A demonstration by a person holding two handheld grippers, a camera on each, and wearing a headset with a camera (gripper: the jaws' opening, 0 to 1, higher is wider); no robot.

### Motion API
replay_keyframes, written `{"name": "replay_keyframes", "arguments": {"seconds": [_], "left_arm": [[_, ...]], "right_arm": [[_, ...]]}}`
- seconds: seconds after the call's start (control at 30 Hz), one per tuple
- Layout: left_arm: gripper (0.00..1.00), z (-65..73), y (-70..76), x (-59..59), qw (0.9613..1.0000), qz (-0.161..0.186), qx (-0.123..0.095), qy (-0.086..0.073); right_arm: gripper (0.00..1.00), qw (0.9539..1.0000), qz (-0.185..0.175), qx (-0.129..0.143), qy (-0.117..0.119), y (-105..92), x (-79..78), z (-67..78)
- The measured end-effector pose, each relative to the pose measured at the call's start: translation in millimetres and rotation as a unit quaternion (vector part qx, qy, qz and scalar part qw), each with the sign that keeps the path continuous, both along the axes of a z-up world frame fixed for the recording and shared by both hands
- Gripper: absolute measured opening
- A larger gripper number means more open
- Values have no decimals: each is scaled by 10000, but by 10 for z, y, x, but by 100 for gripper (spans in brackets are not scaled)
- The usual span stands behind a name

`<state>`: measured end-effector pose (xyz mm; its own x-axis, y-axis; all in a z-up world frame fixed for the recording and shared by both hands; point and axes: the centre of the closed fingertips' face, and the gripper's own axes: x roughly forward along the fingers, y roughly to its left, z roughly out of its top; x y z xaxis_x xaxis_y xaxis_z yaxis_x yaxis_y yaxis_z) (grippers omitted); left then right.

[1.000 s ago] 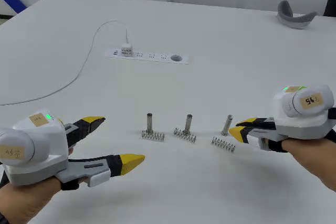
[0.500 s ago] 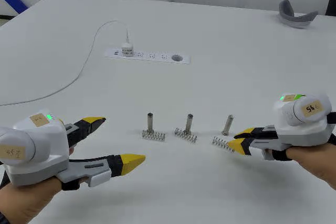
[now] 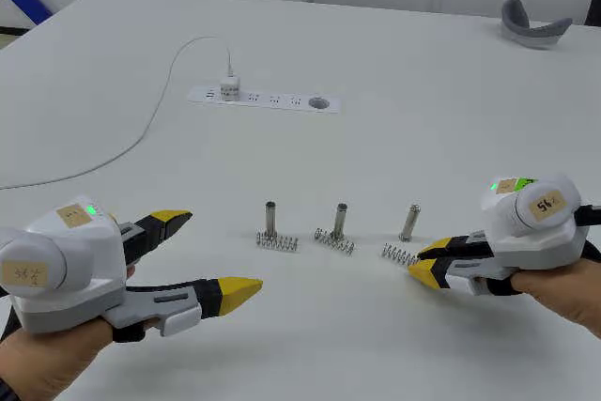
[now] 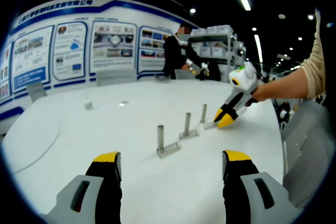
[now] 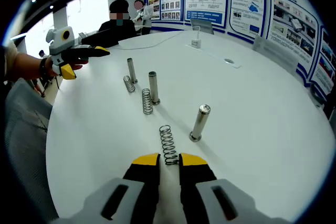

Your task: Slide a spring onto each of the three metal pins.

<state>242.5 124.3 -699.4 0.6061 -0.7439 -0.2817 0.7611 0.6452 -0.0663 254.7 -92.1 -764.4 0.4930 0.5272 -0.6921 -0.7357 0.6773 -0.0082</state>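
Three short steel pins stand upright in a row toward the near edge of the white counter (image 3: 423, 119), each with a small coiled wire spring lying flat at its foot. Step in hand, by my reading, is pick-up of the right-hand spring (image 5: 168, 144), which lies just beside the right-hand pin (image 5: 199, 123). The right tool (image 5: 169, 159) sits low at the spring's near end; its yellow-tipped jaws stand at a narrow gap with the last coils between them, and I cannot tell whether they are pinching yet. The left tool (image 3: 218, 251) hangs released and empty, jaws wide, well apart from the left-hand pin (image 3: 270, 218). The spring's long axis is horizontal, roughly in line with the right tool and running along the counter past the pin's base, while the pin's axis is vertical. To do this well: grip near one end across the coils, lightly enough not to crush them, lift clear, turn the spring upright so its open end faces down over the pin's flat head, then lower straight. The middle pin (image 3: 339, 221) and its spring (image 3: 335, 241) lie untouched.
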Motion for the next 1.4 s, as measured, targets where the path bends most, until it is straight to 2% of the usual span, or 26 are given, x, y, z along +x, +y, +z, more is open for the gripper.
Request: {"name": "replay_keyframes", "arguments": {"seconds": [0.3,0.63,1.03,1.4], "left_arm": [[79,-29,-6,-22,10000,-33,15,46],[78,-52,-63,-66,9999,-122,15,85],[72,-95,-317,-199,9988,-469,-7,166],[66,-137,-527,-254,9964,-823,18,176]], "right_arm": [[12,10000,85,-20,1,4,10,-47],[11,9998,178,-8,-43,38,-38,19],[11,9983,571,34,-99,202,-141,190],[11,9947,1021,50,-74,450,-244,279]]}}
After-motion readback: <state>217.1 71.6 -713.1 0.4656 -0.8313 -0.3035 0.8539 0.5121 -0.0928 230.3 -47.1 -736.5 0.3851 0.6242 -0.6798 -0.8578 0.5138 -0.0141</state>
